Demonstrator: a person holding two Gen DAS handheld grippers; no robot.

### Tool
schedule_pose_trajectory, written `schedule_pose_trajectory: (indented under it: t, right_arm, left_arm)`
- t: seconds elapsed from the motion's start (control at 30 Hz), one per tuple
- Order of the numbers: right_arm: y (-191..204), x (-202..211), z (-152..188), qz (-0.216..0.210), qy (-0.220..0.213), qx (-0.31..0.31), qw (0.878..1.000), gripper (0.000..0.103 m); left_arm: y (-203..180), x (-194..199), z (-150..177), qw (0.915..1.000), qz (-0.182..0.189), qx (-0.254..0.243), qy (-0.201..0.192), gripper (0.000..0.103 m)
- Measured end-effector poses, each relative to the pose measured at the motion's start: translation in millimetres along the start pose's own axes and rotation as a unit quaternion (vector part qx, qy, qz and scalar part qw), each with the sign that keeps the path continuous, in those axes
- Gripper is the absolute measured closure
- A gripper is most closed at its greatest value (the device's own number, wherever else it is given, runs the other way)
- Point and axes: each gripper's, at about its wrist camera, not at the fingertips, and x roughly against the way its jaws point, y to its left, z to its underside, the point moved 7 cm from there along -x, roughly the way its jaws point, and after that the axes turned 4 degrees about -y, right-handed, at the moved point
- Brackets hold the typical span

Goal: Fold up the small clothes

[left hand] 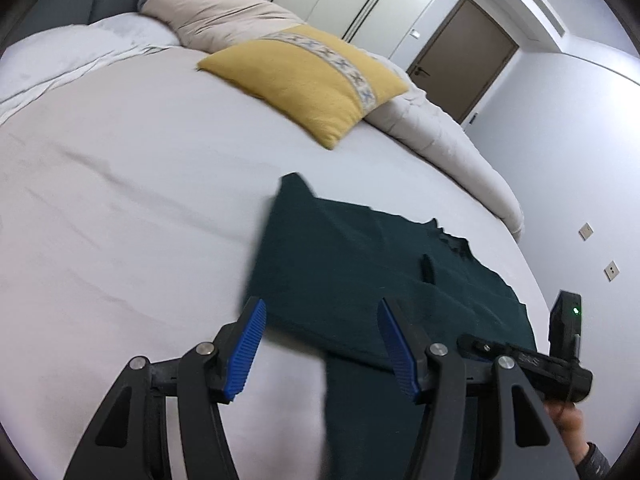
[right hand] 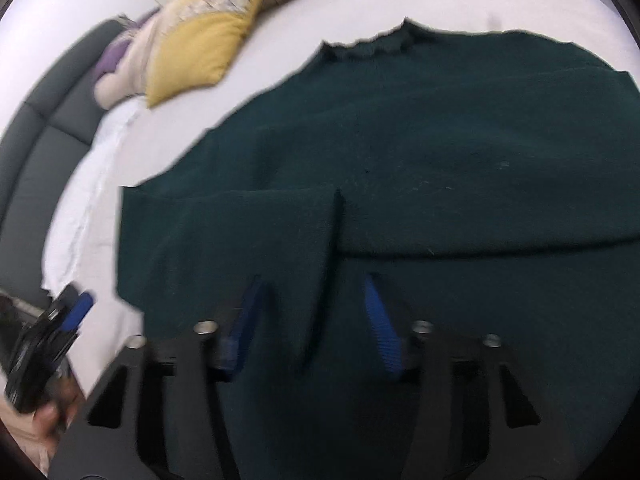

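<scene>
Two tongs, left tongs [left hand: 322,344] and right tongs [right hand: 316,324], stand wide open, gripping nothing, above the dark green garment [right hand: 400,152] spread on the bed [left hand: 140,200] near its edge.

left wrist view: camera sits behind the left gripper [left hand: 322,344], raised over the bed [left hand: 120,200], looking forward and down across the sheet toward the yellow pillow [left hand: 304,80], the wardrobe doors and a brown door [left hand: 464,60] at the far wall. the dark green garment [left hand: 360,264] lies in the near lower right of frame.

right wrist view: camera sits behind the right gripper [right hand: 316,320], much nearer the bed [right hand: 280,48], tilted down; the garment [right hand: 440,140] fills most of frame. motion blur throughout.

shared: garment, yellow pillow [right hand: 200,32], white sheet. each view catches the other gripper at its edge: right gripper [left hand: 560,344] low right, left gripper [right hand: 52,340] low left.
</scene>
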Motion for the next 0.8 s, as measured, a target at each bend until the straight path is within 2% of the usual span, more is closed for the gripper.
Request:
schedule_pose_trajectory:
  t: [0.07, 0.17, 0.23, 0.37, 0.43, 0.57, 0.73, 0.8]
  right_arm:
    - [6, -4, -3, 0.01, -0.002, 0.021, 1.0, 0.096]
    - [20, 11, -9, 0.007, -0.014, 0.054, 0.998, 0.097]
    - [32, 34, -12, -0.009, -0.03, 0.076, 0.997, 0.097]
    - [29, 75, -44, 0.0, -0.073, 0.113, 0.991, 0.097]
    - [16, 89, -63, 0.009, -0.092, 0.12, 0.988, 0.097]
    - [-22, 90, -84, 0.029, -0.095, 0.107, 0.989, 0.097]
    - [-94, 49, -87, 0.04, -0.064, 0.034, 0.997, 0.097]
    - [-109, 36, -81, 0.038, -0.059, 0.02, 0.997, 0.097]
  left_arm:
    - [10, -2, 1, 1.0, -0.005, 0.005, 0.002, 0.042]
    - [21, -4, -1, 0.9998, -0.011, 0.017, 0.001, 0.041]
    - [22, -7, -6, 0.9997, -0.01, 0.023, 0.0, 0.04]
    - [10, -13, -13, 0.9999, -0.006, 0.014, -0.002, 0.034]
    - [1, -21, -17, 0.9999, -0.008, 0.008, 0.0, 0.033]
    - [-17, -49, -24, 0.9994, -0.028, -0.016, 0.013, 0.032]
    - [-37, -91, -36, 0.994, -0.08, -0.07, 0.027, 0.032]
    - [-41, -109, -40, 0.9909, -0.096, -0.086, 0.04, 0.032]
